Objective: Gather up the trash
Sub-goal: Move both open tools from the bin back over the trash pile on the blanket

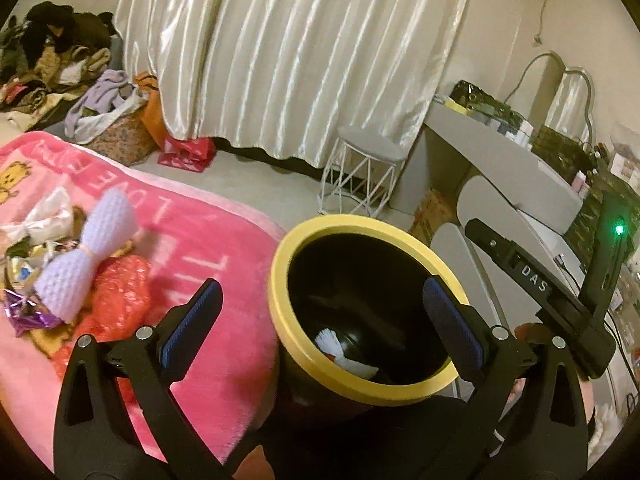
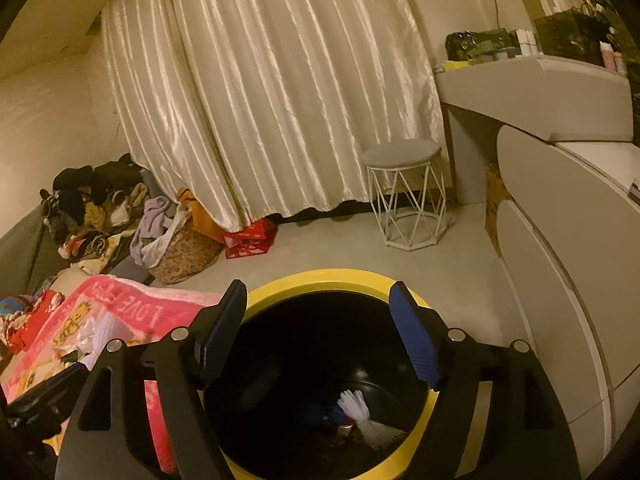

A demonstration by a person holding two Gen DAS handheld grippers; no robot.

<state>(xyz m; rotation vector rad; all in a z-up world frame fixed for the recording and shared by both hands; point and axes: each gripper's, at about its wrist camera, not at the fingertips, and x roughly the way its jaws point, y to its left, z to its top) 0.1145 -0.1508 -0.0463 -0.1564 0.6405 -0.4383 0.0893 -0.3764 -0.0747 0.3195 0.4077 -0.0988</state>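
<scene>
A black bin with a yellow rim stands beside a pink blanket. At its bottom lies a white tied wrap with a few small scraps. My left gripper is open wide over the bin's mouth, with nothing between its fingers. My right gripper is open too, above the same yellow rim and the white wrap, and it is empty. On the blanket to the left lie a lavender knitted wrap, red netting, shiny foil wrappers and white plastic.
A wire-legged stool stands on the floor beyond the bin, before a long cream curtain. A grey vanity and drawers fill the right side. A laundry basket and a clothes pile sit at the far left.
</scene>
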